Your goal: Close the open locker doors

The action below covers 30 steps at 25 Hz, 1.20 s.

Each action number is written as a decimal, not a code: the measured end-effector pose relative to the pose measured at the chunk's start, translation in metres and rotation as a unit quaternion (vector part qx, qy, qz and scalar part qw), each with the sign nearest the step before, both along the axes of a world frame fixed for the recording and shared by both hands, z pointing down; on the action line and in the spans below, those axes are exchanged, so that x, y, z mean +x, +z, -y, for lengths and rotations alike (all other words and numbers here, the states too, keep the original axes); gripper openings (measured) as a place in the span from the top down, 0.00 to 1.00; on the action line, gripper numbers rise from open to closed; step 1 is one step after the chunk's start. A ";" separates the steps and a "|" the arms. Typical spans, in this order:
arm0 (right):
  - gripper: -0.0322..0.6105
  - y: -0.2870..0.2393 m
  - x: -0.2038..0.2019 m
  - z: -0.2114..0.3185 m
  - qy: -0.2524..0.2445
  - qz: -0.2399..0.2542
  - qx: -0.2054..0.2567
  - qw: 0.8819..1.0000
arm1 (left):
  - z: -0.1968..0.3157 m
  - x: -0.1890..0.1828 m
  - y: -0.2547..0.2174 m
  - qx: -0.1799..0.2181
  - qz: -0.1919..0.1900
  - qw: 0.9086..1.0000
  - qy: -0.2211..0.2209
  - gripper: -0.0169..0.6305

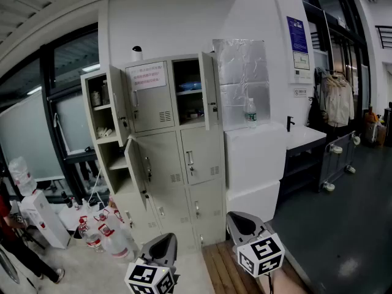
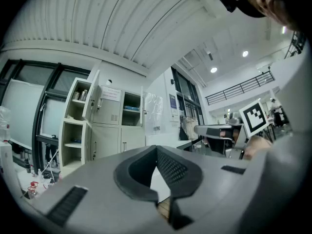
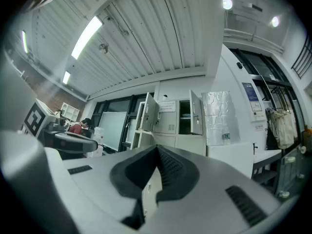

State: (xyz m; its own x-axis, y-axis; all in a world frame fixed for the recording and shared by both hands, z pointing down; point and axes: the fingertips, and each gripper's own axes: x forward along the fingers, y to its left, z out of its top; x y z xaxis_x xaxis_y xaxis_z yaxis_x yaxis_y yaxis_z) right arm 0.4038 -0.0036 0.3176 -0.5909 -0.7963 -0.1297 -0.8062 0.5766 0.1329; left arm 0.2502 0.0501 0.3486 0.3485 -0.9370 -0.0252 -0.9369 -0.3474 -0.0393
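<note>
Far wall (image 1: 174, 23): lockers (image 1: 160, 149), apparently three open, beyond left tool (image 1: 160, 245), right tool (image 1: 242, 224).

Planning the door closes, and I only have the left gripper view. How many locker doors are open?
Observer: Three in the head view. The one you likely miss is the second-row left door, swung out below the top left door.
Operator: Is the right gripper free?
Observer: Yes. In the right gripper view the right gripper is shut, with nothing between its jaws.
Operator: Anything in the way on the right side?
Observer: A water bottle stands on the white counter, just right of the open top right door.
</note>
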 end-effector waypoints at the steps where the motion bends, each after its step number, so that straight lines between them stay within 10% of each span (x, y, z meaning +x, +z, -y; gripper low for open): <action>1: 0.95 0.000 0.000 0.000 0.000 0.000 0.000 1.000 | 0.000 0.000 -0.001 0.000 0.000 1.000 0.000 0.97; 30: 0.95 -0.004 -0.017 0.051 -0.016 0.019 -0.015 1.000 | 0.048 -0.011 0.001 -0.006 -0.007 1.000 0.011 0.97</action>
State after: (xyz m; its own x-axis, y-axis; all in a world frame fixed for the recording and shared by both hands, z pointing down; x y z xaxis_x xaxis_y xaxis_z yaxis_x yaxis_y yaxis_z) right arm 0.3868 -0.0541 0.3135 -0.6111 -0.7811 -0.1279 -0.7915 0.6054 0.0844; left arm 0.2388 0.0020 0.3499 0.3695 -0.9290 -0.0195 -0.9291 -0.3691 -0.0230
